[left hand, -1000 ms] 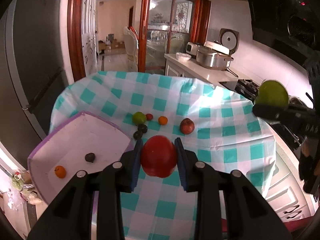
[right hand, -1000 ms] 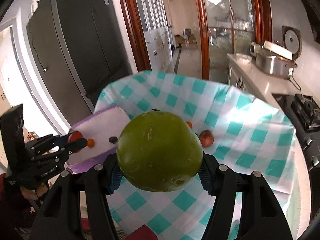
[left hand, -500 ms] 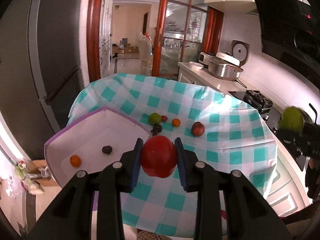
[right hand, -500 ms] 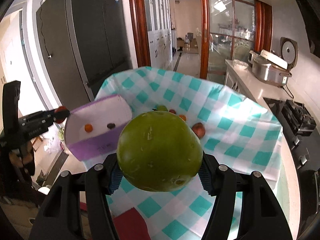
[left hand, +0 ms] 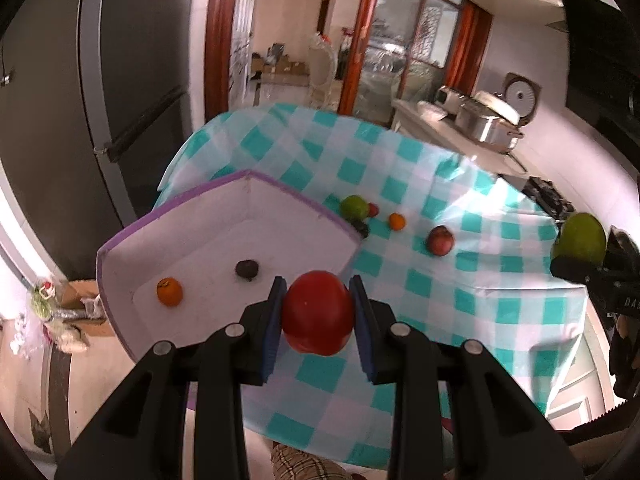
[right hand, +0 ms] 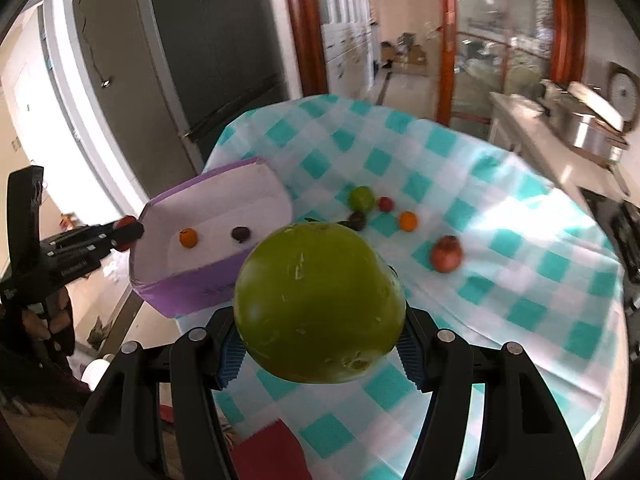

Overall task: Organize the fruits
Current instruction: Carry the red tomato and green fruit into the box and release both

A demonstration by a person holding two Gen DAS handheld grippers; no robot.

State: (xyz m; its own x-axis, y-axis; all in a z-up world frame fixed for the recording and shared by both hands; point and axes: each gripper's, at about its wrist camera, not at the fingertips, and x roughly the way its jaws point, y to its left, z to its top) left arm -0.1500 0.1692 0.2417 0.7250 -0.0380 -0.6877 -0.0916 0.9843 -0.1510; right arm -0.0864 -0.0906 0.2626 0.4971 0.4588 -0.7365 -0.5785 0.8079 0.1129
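Note:
My left gripper is shut on a red tomato, held high over the near edge of a purple-rimmed white tray. The tray holds a small orange and a dark plum. My right gripper is shut on a large green fruit, high above the checked tablecloth. On the cloth lie a green lime, a small red fruit, an orange, a red apple and a dark fruit beside the tray.
A dark fridge stands to the left behind the table. A counter with a steel pot and a rice cooker runs along the right. A stove is at the table's right edge. The floor lies below the near edge.
Both grippers have pulled back and risen from the table, so the table looks smaller. The left gripper has swung leftward toward the tray. Both keep their fruit.

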